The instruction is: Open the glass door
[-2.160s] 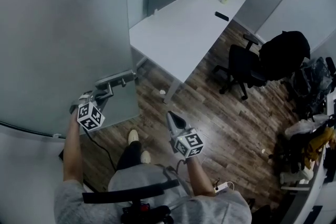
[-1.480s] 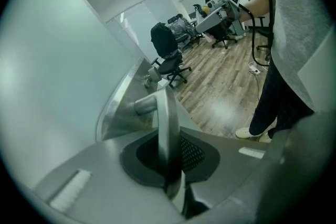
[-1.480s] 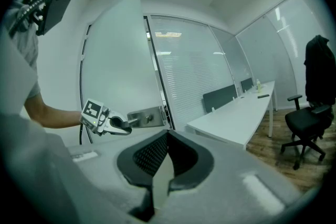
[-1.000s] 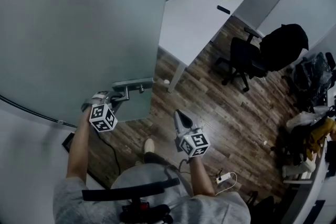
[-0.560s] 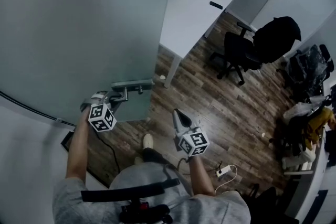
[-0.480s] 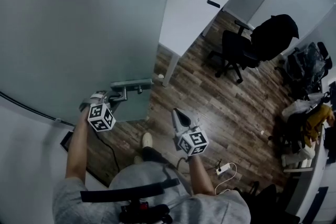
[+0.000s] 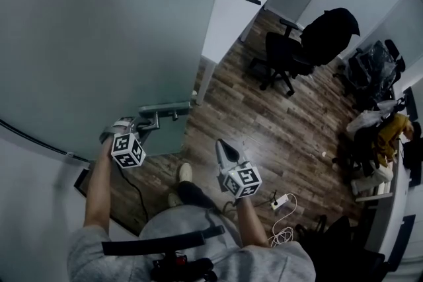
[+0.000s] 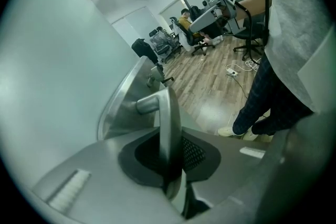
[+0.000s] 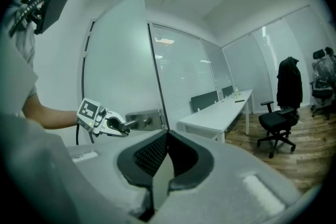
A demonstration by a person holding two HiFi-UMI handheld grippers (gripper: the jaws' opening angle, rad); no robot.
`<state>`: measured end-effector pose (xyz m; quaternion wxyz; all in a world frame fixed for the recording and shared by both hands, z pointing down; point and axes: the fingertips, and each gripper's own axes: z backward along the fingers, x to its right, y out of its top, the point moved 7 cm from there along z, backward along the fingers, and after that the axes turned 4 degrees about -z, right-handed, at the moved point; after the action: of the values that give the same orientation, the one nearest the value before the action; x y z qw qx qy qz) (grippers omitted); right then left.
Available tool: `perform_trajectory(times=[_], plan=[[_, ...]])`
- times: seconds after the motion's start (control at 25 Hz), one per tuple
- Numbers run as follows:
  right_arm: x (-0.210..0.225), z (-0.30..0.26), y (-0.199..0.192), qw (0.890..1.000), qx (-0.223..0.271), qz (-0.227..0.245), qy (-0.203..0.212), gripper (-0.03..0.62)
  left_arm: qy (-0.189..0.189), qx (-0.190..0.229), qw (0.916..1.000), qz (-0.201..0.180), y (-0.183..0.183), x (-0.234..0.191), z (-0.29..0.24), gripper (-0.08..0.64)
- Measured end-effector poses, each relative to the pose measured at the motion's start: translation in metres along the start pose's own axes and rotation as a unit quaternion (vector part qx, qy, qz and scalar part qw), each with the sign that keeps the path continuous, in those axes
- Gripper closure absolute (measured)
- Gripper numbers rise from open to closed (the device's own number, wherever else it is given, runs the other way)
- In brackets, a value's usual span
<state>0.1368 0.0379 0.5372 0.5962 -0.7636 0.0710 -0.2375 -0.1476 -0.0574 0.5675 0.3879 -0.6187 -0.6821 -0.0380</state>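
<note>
The frosted glass door (image 7: 99, 43) fills the left of the head view, with its free edge running down to a metal lock plate (image 7: 166, 107). My left gripper (image 7: 135, 125) is shut on the door's steel lever handle (image 8: 168, 118), which runs between the two pads. From the right gripper view that left gripper (image 9: 118, 126) shows clamped on the handle (image 9: 137, 123) beside the door edge (image 9: 157, 81). My right gripper (image 7: 223, 148) hangs free above the wooden floor, shut (image 9: 167, 136) with nothing in it.
Beyond the door stands a long white desk (image 7: 228, 6), with an office chair draped in a black coat (image 7: 301, 49) to its right. Bags and clutter (image 7: 377, 135) line the right wall. A power strip with cable (image 7: 281, 201) lies near the person's shoes (image 7: 184, 173).
The door has swung further and now covers more of the desk. Both grippers have travelled along with it, and the left one has kept its hold on the handle.
</note>
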Motion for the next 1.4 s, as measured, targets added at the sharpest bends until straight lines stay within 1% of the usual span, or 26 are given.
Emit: perform_trajectory(times=[0.52, 0.96, 1.4], plan=[[-0.017, 0.036, -0.014, 1.000, 0.005, -0.004, -0.031, 0.591, -0.010, 0.018, 0.9995, -0.023, 0.011, 0.033, 0.018, 0.520], [-0.018, 0.059, -0.017, 0.999, 0.012, 0.001, -0.031, 0.590, -0.020, 0.019, 0.9992, -0.028, 0.017, 0.058, 0.035, 0.512], [-0.026, 0.086, -0.028, 0.999, 0.012, -0.006, -0.029, 0.591, -0.032, 0.013, 0.9989, -0.033, 0.022, 0.088, 0.056, 0.502]])
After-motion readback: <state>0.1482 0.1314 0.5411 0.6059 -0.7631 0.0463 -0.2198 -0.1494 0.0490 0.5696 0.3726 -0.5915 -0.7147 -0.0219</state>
